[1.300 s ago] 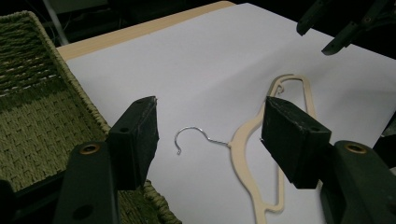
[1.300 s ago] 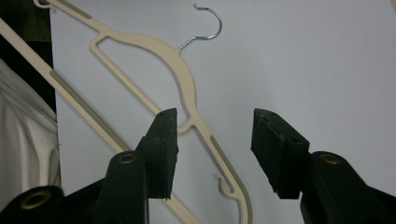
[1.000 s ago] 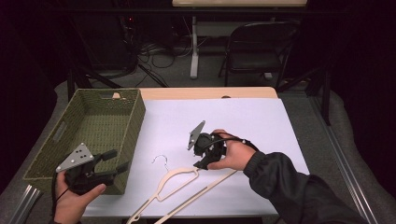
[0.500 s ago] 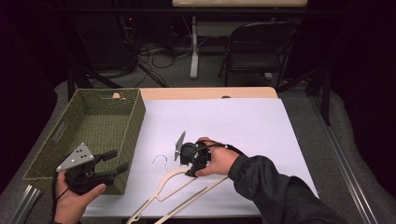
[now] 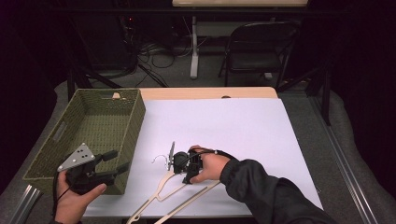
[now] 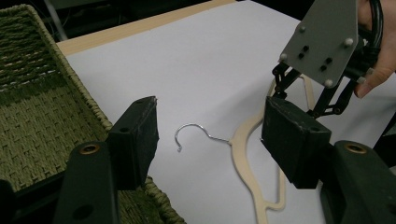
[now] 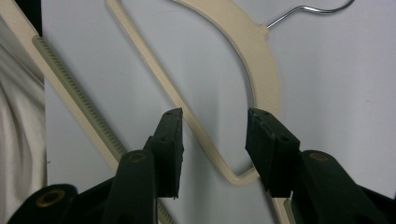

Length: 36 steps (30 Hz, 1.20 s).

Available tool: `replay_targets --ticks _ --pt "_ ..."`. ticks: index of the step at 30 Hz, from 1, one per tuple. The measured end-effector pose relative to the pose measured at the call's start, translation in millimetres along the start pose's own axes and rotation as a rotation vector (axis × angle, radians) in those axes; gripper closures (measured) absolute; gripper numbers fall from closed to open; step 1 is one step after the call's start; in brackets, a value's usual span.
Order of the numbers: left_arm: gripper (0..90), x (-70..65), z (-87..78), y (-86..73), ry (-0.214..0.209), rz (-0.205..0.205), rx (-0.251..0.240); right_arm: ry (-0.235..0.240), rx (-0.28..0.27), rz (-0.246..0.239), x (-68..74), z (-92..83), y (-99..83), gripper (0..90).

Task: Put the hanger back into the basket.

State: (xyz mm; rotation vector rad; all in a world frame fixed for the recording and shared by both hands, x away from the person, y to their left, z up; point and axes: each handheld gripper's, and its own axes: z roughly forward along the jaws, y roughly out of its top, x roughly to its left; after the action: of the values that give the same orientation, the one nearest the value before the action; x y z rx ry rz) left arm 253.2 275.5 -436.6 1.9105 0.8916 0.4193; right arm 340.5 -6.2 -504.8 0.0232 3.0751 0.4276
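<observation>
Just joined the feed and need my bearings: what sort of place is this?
Likely a lab or studio set up for recording, not a home: a table under a white sheet, dark drapes around it, a folding chair and loose cables on the floor behind.

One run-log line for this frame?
right gripper: over hanger, jaws closing, open, no grip | left gripper: open, by basket | hanger flat on table
</observation>
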Motion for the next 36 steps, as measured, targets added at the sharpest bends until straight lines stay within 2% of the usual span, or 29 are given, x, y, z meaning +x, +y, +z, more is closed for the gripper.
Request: replay_targets --ticks 11,21,36 --pt "36.3 0.0 -0.5 -0.1 0.002 0.001 0.001 0.008 0.041 -0.041 4.1 15.2 3.4 54.6" --pt "36.3 0.2 0.6 -0.3 0.003 0.003 0.005 0.012 0.058 -0.043 4.3 20.6 3.3 53.5" --pt "36.3 0.2 0.8 -0.5 0.002 0.002 0.007 0.014 0.077 -0.059 5.6 26.0 5.1 58.3"
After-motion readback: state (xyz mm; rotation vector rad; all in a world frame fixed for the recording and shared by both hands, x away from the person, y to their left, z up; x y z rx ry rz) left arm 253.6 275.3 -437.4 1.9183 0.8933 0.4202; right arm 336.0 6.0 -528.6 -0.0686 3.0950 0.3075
